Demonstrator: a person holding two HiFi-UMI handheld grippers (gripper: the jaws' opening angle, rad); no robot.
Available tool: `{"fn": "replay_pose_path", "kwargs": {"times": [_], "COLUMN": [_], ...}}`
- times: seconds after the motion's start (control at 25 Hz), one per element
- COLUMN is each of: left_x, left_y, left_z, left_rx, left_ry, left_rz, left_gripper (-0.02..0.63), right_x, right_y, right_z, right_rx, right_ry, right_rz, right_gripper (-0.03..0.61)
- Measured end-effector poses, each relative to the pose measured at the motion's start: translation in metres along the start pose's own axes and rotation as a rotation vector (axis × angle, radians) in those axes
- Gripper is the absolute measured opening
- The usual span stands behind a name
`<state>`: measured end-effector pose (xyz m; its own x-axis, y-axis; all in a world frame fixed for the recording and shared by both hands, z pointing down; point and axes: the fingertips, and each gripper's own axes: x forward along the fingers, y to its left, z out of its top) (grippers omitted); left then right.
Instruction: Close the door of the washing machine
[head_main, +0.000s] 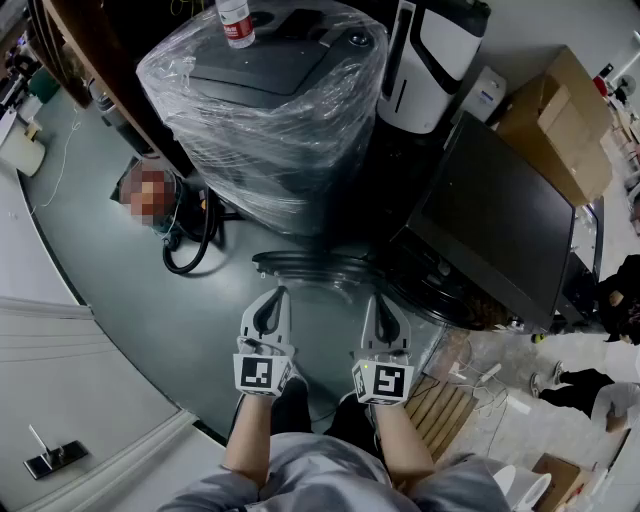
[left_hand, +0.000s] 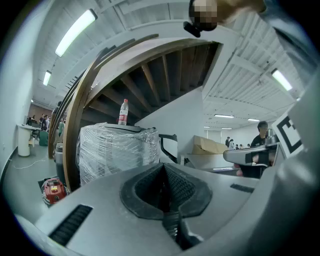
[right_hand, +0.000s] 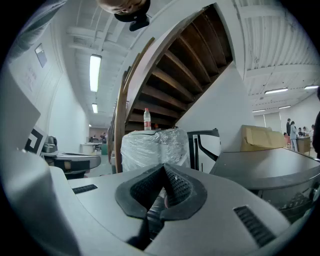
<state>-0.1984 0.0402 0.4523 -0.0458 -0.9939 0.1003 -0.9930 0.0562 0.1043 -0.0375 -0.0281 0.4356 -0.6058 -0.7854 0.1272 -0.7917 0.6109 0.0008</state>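
A machine wrapped in clear plastic film (head_main: 265, 110) stands ahead of me, seen also in the left gripper view (left_hand: 117, 147) and the right gripper view (right_hand: 155, 147). A dark, glossy curved rim (head_main: 310, 265) lies low in front of it; I cannot tell whether this is the door. My left gripper (head_main: 274, 294) and right gripper (head_main: 384, 300) are held side by side just short of that rim, both shut and holding nothing. In their own views the left gripper's (left_hand: 162, 169) and the right gripper's (right_hand: 163, 171) pads meet.
A water bottle (head_main: 236, 22) stands on the wrapped machine. A white-and-black appliance (head_main: 430, 60), a dark flat-topped unit (head_main: 500, 220) and cardboard boxes (head_main: 560, 120) are to the right. A black hose (head_main: 190, 250) coils on the floor at left. A wooden staircase (right_hand: 175, 65) rises overhead.
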Motion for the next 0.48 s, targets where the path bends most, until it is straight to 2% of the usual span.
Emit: {"fn": "replay_pose_path", "kwargs": {"times": [0.48], "left_x": [-0.002], "left_y": [0.011], "left_z": [0.001], "left_rx": [0.001], "left_ry": [0.0], "left_rz": [-0.005], "left_gripper": [0.002], "right_x": [0.01], "right_y": [0.012], "right_z": [-0.005], "right_rx": [-0.004], "right_ry": [0.005], "right_rz": [0.016], "right_gripper": [-0.002]}}
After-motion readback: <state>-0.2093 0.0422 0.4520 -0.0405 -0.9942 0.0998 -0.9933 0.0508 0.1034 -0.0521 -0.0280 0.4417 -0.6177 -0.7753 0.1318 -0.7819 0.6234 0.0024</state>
